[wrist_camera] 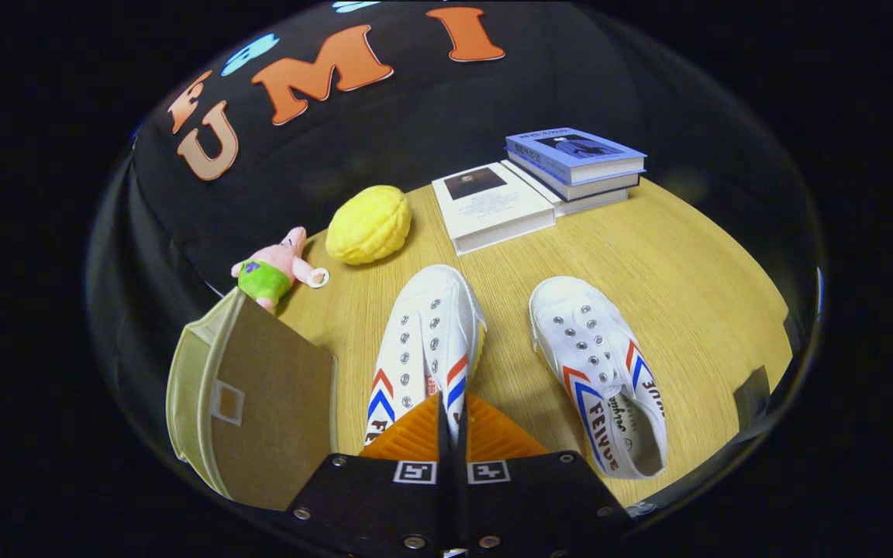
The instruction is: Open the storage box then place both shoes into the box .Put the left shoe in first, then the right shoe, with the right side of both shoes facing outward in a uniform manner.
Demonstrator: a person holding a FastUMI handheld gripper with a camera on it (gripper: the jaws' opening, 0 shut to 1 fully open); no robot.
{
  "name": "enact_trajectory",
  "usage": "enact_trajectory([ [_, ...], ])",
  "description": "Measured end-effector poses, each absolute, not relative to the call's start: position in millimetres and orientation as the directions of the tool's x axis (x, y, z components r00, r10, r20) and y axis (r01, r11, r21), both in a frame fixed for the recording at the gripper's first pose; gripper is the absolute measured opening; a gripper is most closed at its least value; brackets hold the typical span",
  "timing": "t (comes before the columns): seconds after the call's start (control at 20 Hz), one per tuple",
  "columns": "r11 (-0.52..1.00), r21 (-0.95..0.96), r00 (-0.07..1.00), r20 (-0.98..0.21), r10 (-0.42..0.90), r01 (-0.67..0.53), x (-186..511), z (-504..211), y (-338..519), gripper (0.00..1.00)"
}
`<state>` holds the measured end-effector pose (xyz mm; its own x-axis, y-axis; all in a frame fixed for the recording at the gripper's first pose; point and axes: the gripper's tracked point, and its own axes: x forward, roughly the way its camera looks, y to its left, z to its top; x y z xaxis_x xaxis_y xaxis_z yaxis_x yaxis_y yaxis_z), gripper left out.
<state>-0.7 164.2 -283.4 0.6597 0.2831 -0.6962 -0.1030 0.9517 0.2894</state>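
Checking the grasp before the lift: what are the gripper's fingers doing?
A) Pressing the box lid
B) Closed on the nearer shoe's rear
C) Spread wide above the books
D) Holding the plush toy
B: the orange fingers meet with the shoe pinched between them; the gripper looks shut on it.

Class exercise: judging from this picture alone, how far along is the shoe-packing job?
Done: the beige storage box seems open. In hand: the hand-held gripper appears shut on the left white canvas shoe. Left: boxing it, then the right white canvas shoe, resting on the wooden table.
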Motion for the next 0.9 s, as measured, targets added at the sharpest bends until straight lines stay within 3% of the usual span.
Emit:
enact_trajectory([
  [0.45,0.914,0.38,0.733,-0.58,0.356,-0.143,-8.5,-186.1,231.4,0.0],
  [0.9,0.84,0.425,0.68,-0.508,0.529,-0.336,-31.7,-153.3,359.9,0.0],
])
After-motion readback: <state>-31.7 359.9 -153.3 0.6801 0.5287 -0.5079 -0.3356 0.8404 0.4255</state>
